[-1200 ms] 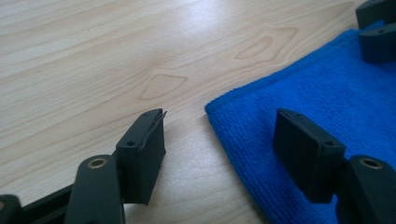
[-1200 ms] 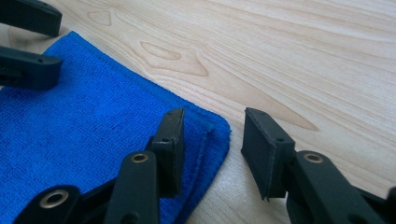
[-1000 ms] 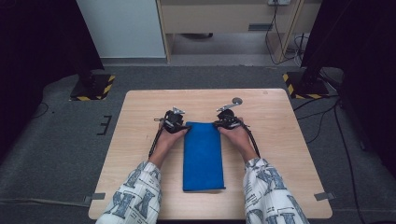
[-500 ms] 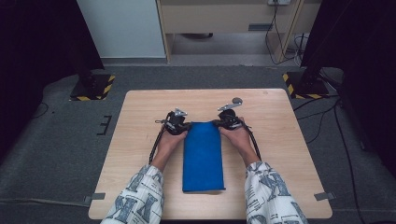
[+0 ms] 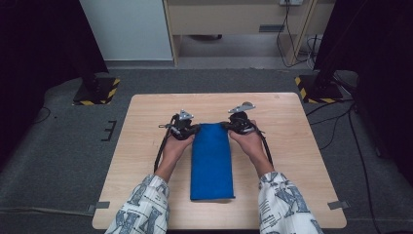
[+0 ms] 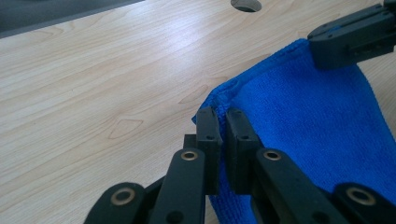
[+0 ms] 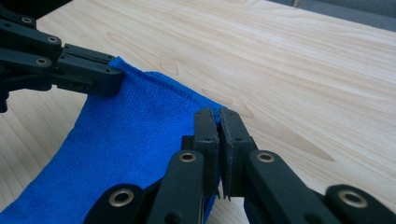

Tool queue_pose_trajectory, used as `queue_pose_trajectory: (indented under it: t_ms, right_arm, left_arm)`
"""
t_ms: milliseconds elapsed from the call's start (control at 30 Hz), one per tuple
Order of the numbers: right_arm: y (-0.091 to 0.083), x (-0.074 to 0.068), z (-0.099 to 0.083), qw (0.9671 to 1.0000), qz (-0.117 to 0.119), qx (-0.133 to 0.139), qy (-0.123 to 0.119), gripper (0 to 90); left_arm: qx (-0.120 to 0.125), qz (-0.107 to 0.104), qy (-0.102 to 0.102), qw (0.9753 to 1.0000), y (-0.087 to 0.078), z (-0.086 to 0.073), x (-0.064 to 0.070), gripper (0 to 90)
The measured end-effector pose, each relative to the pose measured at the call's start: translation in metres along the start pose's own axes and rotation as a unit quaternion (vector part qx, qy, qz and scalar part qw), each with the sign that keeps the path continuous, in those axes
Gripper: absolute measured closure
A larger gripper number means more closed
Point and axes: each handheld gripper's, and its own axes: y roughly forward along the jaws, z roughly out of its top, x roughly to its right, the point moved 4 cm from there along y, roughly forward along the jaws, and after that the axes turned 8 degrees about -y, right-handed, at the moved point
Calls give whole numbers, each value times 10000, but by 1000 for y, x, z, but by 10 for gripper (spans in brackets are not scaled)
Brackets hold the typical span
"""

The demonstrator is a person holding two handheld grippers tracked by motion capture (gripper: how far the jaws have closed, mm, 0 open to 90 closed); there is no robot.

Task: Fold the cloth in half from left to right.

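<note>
A pale wooden worktop stands on grey carpet, with a white panel and a wooden cabinet beyond its far edge and two black stands on yellow-and-black striped bases at the far left and far right. The worktop is bare around the work, so nothing stands between the grippers and the blue cloth, which lies folded into a long narrow strip down the middle, its length running from the near edge toward the far side. A round hole in the wood shows at the top edge of the left gripper view, cut off by the frame. The left gripper sits at the cloth's far left corner and the right gripper at its far right corner, both low over the wood. In the left gripper view its jaws are pressed nearly together, pinching the cloth's folded edge, which rises slightly off the worktop between them; in the right gripper view the jaws likewise clamp the opposite corner. How many layers each holds is hard to make out, since the jaws cover the cloth's edge. Each hand wraps its gripper from behind, forearms in patterned sleeves entering from the near edge and angling inward, with black cables trailing back along the wrists.
</note>
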Motion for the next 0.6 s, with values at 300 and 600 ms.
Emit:
queue_pose_trajectory:
  t_ms: [300,600]
  right_arm:
    - [-3,1,2,10000,-3,23,6,871]
    - [-13,2,13,9996,17,262,77,872]
  left_arm:
    - [90,-11,-49,9999,-6,7,-4,855]
    - [217,13,-38,9998,-13,19,-3,861]
